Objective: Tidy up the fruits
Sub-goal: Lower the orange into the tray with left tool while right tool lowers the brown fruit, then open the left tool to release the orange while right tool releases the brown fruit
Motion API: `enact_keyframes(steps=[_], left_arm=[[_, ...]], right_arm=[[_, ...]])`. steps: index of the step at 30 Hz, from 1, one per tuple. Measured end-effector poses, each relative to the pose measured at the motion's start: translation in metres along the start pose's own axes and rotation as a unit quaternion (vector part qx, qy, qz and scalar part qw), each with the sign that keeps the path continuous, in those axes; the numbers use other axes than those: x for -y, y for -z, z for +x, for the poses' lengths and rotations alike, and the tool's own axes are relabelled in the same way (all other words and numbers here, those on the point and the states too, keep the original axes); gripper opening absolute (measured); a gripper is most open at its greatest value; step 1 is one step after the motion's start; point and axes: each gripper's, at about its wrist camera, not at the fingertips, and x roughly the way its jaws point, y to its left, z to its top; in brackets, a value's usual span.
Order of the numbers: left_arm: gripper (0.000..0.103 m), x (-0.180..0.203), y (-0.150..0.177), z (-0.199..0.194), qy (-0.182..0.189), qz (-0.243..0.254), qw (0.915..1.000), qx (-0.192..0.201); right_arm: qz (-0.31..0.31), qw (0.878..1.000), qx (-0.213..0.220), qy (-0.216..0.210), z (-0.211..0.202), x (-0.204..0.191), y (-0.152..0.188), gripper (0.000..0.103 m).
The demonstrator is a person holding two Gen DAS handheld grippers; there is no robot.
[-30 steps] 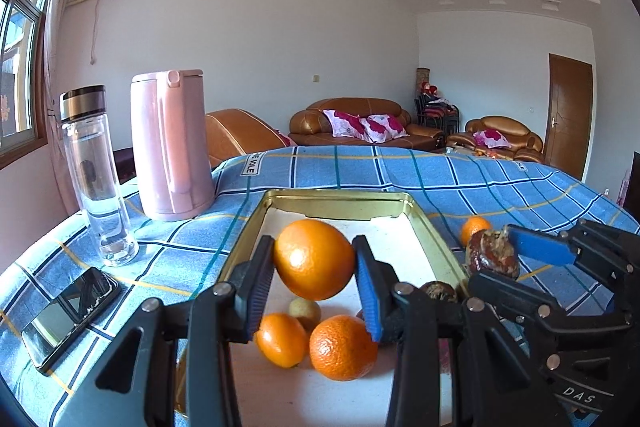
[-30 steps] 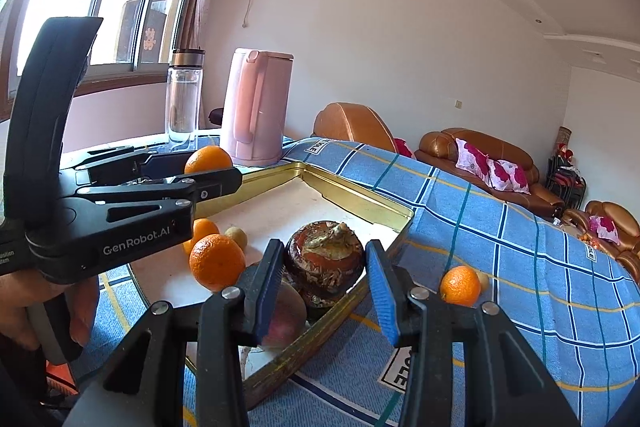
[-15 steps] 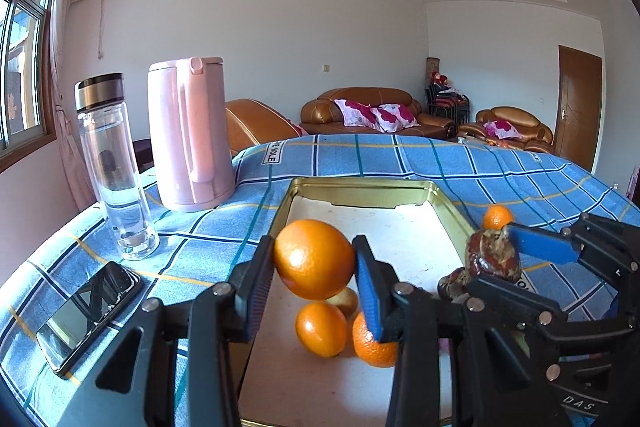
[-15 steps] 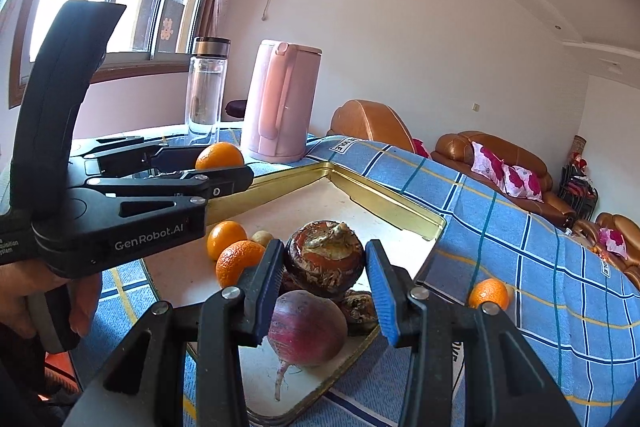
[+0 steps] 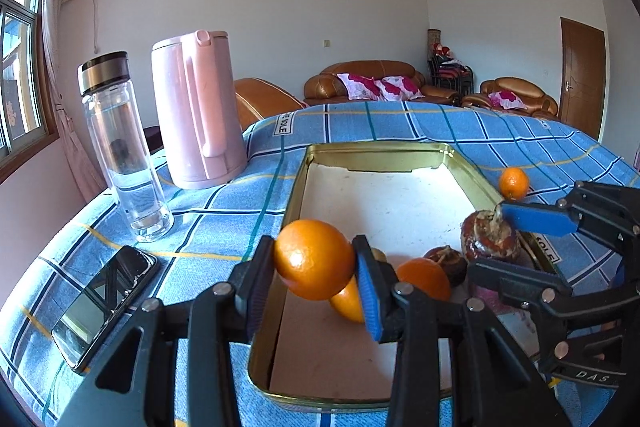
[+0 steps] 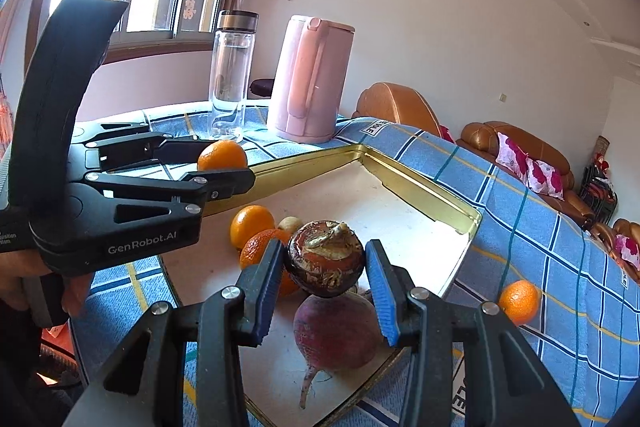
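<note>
My left gripper [image 5: 316,261] is shut on a large orange [image 5: 314,259] over the near left edge of the gold tray [image 5: 376,149]. My right gripper [image 6: 325,265] is shut on a dark brown-red fruit [image 6: 326,263], held above the tray's near right corner; that fruit [image 5: 490,237] also shows in the left wrist view. In the tray [image 6: 424,193] lie two oranges [image 6: 252,223], a small pale fruit [image 6: 291,223] and a purple beet [image 6: 336,333]. One small orange [image 6: 519,301] sits on the cloth to the right of the tray.
A pink kettle [image 5: 198,109], a clear bottle [image 5: 120,147] and a phone [image 5: 102,305] stand on the blue checked tablecloth [image 5: 400,121] left of the tray. A hand [image 6: 36,279] holds the left gripper's handle. Sofas stand behind the table.
Both grippers, each still holding its fruit, have drifted left and a little lower over the tray. The beet has come into view under the right gripper.
</note>
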Motion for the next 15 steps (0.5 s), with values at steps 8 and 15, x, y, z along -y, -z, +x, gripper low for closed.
enact_keyframes(steps=[8,15], left_arm=[[0.041,0.0037,0.0094,0.0075,-0.003,0.015,0.9996,-0.023],[0.057,0.0037,0.0085,0.0052,-0.013,0.013,0.9997,-0.018]], right_arm=[[-0.010,1.000,-0.017,-0.015,0.0064,-0.0042,0.0002,0.044],[-0.017,1.000,-0.018,-0.013,0.0060,-0.0070,0.0007,0.044]])
